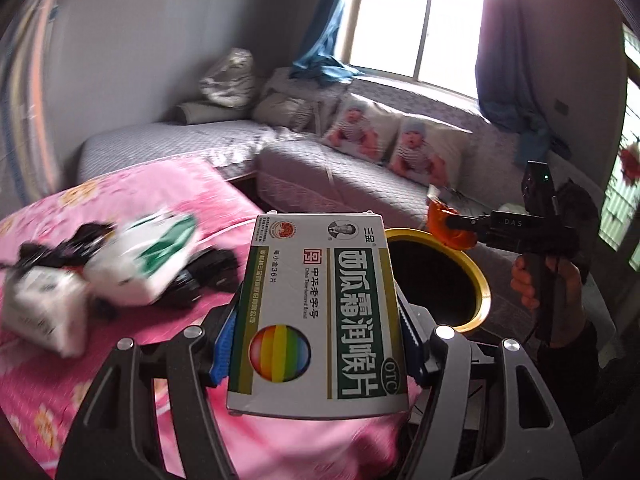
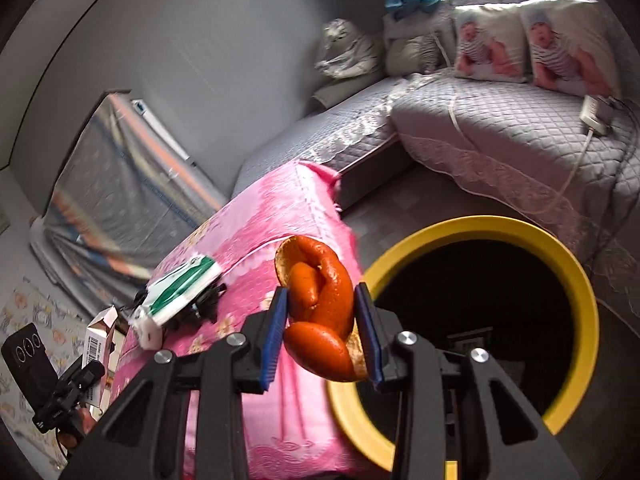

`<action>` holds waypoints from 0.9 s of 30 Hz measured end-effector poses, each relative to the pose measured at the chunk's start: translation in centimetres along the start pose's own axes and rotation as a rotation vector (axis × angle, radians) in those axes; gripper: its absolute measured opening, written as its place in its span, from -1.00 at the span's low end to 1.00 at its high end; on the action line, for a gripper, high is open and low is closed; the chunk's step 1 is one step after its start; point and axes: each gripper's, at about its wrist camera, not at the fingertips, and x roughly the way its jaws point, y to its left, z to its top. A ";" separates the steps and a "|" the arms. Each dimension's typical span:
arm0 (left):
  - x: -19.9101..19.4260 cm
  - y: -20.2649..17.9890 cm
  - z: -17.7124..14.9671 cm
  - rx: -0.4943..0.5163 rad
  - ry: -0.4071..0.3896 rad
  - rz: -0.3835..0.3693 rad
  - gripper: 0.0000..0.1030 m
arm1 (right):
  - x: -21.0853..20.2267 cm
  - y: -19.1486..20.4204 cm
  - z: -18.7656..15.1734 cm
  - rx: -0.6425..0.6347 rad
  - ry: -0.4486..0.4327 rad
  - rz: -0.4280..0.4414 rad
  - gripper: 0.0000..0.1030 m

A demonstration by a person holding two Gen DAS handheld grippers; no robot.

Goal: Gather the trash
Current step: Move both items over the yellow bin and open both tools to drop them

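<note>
My left gripper [image 1: 318, 340] is shut on a white and green medicine box [image 1: 320, 312], its blue pads pressed on the box's two long sides, above the pink bedspread [image 1: 200, 360]. Just right of the box gapes the yellow-rimmed bin [image 1: 482, 280]. In the right wrist view my right gripper [image 2: 321, 334] is shut on a curled orange peel [image 2: 320, 300], at the near left rim of the bin [image 2: 576, 276]. The left wrist view shows that peel [image 1: 444, 220] over the bin's far rim, with a hand [image 1: 528, 280] on the handle.
A white and green packet [image 1: 148, 256], a white carton [image 1: 48, 312] and black items [image 1: 200, 276] lie on the bedspread. A grey quilted sofa [image 2: 500, 136] with two printed pillows [image 2: 532, 52] and a power strip [image 2: 596, 114] stands behind the bin.
</note>
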 end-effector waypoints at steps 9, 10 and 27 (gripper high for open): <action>12.7 -7.0 2.5 0.073 0.154 -0.137 0.19 | -0.1 -6.1 -1.1 0.116 -0.027 -0.153 -0.36; 14.0 -8.0 2.4 0.091 0.171 -0.148 0.19 | 0.0 -6.6 -1.2 0.128 -0.025 -0.166 -0.36; 19.8 -8.0 2.7 -0.050 0.193 -0.172 0.84 | -2.1 -9.9 -0.7 0.181 -0.115 -0.317 0.27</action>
